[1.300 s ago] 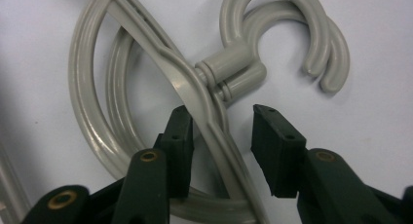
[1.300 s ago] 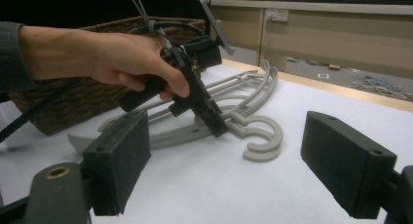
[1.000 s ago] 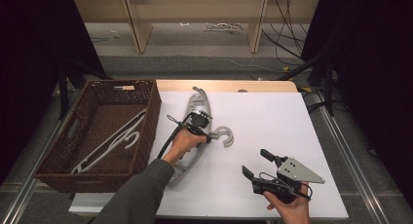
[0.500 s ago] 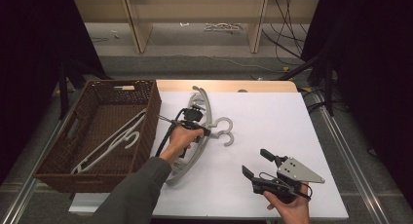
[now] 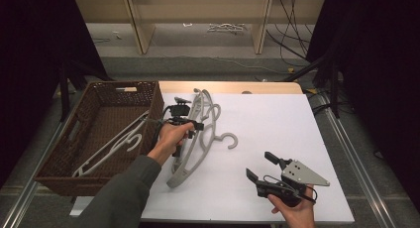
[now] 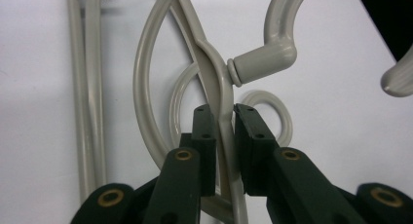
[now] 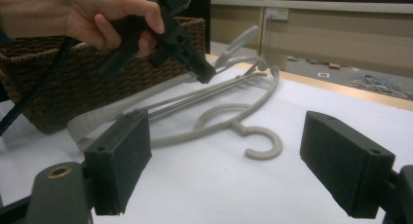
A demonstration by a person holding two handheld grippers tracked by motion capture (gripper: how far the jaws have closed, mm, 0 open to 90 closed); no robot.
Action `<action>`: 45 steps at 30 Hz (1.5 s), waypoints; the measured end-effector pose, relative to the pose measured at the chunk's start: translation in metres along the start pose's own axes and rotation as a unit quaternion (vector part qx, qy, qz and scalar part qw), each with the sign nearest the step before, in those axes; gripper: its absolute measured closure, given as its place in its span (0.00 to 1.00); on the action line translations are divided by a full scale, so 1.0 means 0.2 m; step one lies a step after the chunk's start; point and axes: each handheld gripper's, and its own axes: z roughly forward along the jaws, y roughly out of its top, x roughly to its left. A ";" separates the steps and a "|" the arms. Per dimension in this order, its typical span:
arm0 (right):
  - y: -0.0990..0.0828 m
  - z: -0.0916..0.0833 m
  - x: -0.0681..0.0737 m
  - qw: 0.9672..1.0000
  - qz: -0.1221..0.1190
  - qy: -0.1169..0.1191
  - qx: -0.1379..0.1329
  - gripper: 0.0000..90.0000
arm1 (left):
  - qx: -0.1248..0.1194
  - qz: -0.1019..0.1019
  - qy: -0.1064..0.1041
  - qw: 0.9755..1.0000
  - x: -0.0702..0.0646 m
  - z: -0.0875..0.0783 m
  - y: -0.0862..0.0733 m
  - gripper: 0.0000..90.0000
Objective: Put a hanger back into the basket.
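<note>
Grey plastic hangers [image 5: 198, 143] lie stacked on the white table, close to the basket. My left gripper [image 5: 190, 125] is over them, its jaws shut on the thin neck bar of the top hanger [image 6: 225, 87], just below its hook [image 6: 272, 53]. In the right gripper view that hanger's hook [image 7: 263, 146] rests on the table, while the left gripper [image 7: 195, 63] pinches the bar higher up. My right gripper [image 5: 261, 166] is held near the front right of the table, open, with nothing between its pads [image 7: 119, 160].
A brown wicker basket [image 5: 99, 89] stands at the left edge of the table with white hangers [image 5: 119, 143] inside. The white table top [image 5: 277, 124] stretches to the right of the grey hangers. Shelving and cables lie beyond the far edge.
My left gripper has shifted left toward the basket with the hanger's bar in its jaws, and the hanger has turned slightly. The right gripper has stayed put.
</note>
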 end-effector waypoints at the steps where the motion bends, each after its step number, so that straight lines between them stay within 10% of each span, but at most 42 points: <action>1: 0.00 0.01 0.00 1.000 0.000 0.000 -0.005 0.22 | -0.006 -0.005 0.005 1.000 0.00 -0.02 0.00 0.89; 24: 0.00 0.00 0.00 1.000 -0.003 -0.007 0.007 0.22 | -0.054 -0.007 -0.038 0.998 -0.06 -0.20 0.04 0.91; 45: 0.00 0.00 0.00 1.000 -0.004 -0.008 0.005 0.22 | -0.083 0.070 -0.078 0.991 -0.23 -0.48 0.10 0.91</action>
